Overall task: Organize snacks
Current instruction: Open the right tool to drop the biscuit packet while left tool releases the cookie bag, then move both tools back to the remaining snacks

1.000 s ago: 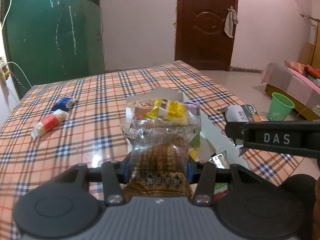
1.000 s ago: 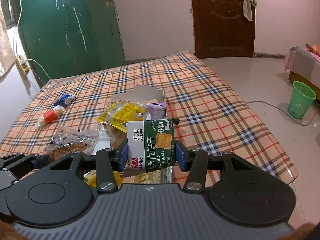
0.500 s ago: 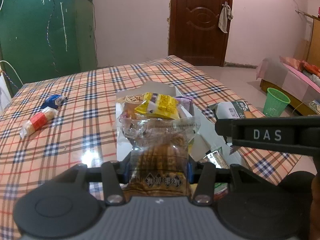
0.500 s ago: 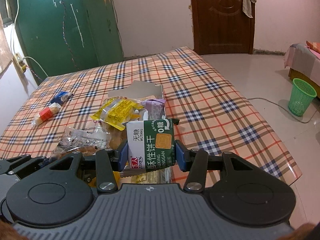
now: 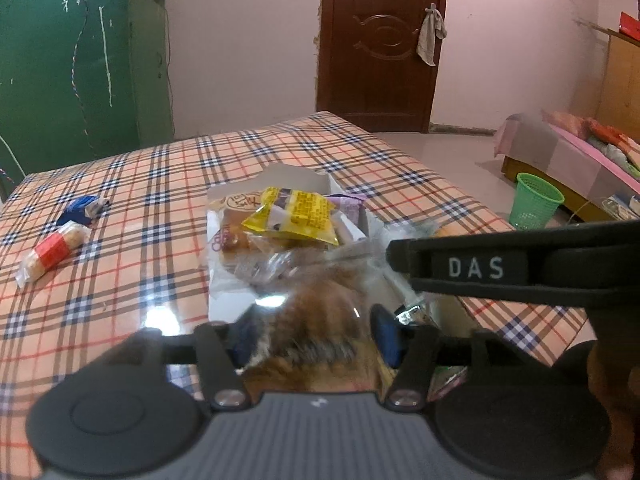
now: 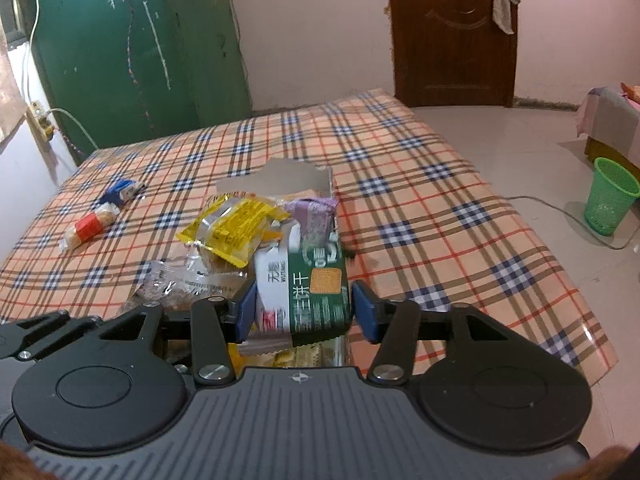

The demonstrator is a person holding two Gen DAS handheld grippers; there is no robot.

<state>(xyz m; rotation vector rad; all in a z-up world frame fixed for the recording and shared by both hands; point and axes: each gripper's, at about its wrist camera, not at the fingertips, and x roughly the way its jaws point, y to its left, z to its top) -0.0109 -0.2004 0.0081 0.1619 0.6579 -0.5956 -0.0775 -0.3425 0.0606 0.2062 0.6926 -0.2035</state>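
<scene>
**Two light packets over the snack box**

Found the left gripper (image 5: 310, 336) around a clear-wrapped pastry (image 5: 316, 312), just over the near end of the white cardboard box (image 5: 304, 178) on the checked tablecloth (image 5: 160, 184). Could not tell whether the pads pressed on the wrapper or stood free of it, as the packet was blurred.

Found the right gripper (image 6: 304, 308) close beside, with a green biscuit packet (image 6: 316, 280) upright between the fingers. Showed a thin gap at the right pad, so judged slightly parted, with the packet loose and not clamped. Hung over the box too, just in front of a yellow packet (image 6: 236, 232) on top of the heap.

Judged both packets light. Looked slippery on the clear film and soft, easy to crush, inside; better taken across the width or at the sealed end, with little force. Looked stiffer on the biscuit packet but probably brittle inside; better held on the flat sides and set down, not dropped.

Also noted a red-banded roll (image 5: 52, 250) and a blue packet (image 5: 82, 206) touching each other, well apart from the box on the left of the cloth, not yet collected.
</scene>
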